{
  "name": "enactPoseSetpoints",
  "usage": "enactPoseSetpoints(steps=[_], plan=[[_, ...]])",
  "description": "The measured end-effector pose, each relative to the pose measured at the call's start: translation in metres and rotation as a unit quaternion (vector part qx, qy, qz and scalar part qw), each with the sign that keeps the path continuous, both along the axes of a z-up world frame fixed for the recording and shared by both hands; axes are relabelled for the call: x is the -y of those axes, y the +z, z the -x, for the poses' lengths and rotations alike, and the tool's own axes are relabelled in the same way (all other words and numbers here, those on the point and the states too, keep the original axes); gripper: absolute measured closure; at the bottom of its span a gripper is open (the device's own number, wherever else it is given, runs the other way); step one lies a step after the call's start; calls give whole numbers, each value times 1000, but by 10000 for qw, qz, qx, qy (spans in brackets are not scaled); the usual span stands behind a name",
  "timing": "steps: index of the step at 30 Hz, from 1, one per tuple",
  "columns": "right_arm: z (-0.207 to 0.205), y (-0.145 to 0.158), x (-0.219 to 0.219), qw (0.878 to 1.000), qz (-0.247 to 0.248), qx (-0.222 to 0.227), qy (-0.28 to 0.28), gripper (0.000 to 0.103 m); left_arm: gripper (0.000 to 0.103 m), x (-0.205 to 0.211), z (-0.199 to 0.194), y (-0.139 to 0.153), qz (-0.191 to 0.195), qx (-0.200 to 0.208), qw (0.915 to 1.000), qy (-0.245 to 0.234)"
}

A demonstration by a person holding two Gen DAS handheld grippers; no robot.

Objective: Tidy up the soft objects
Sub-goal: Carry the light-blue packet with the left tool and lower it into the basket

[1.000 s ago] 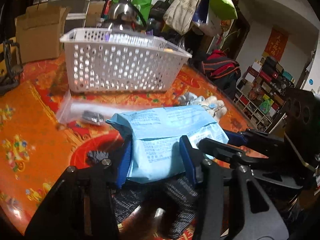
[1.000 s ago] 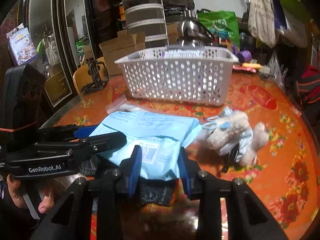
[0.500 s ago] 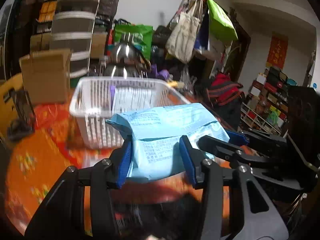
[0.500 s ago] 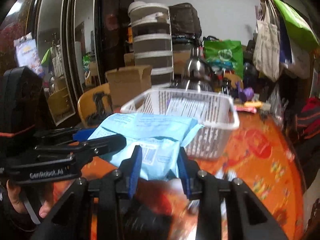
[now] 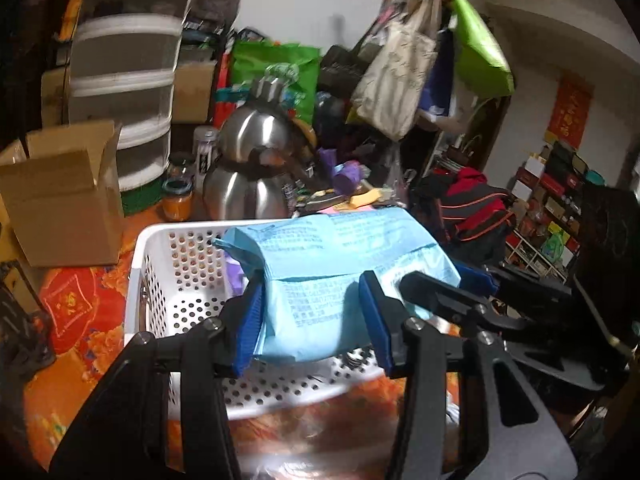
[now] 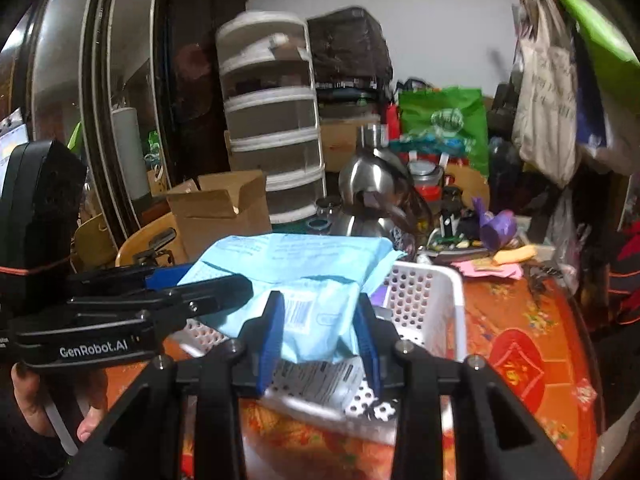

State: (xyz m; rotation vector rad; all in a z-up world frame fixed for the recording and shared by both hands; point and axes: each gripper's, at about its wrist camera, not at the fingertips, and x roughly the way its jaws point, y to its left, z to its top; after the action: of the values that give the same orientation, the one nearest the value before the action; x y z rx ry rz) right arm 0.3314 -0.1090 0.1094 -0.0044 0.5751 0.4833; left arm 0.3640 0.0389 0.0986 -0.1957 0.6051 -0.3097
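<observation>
Both the left claw (image 5: 310,316) and right claw (image 6: 318,332) are clamped on the blue pack (image 5: 340,264), held over the basket (image 5: 160,280). Lower it level inside the rim, then part both together.

1. The light blue packet (image 5: 340,264) hid most of the white basket's (image 5: 160,276) interior in the left wrist view.
2. A purple item (image 5: 236,272) showed only as a sliver under the packet; what it was could not be told.
3. Print on the packet was too small to read.
4. The hanging bags (image 5: 400,76) were motion-blurred.
5. The right wrist view's lower edge cut off the table (image 6: 528,364).
</observation>
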Motion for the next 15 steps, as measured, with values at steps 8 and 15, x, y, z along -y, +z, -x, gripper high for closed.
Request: enactPoseSetpoints(steps=[8,15], plan=[[-44,-52,-13,9978,153,-651,14,69,59,-14,-58,-68,80,-659,9976,197],[-49,-66,-17,9962,477,-718,-88,69,54,-18,-67,-89,13,-844,9958,344]])
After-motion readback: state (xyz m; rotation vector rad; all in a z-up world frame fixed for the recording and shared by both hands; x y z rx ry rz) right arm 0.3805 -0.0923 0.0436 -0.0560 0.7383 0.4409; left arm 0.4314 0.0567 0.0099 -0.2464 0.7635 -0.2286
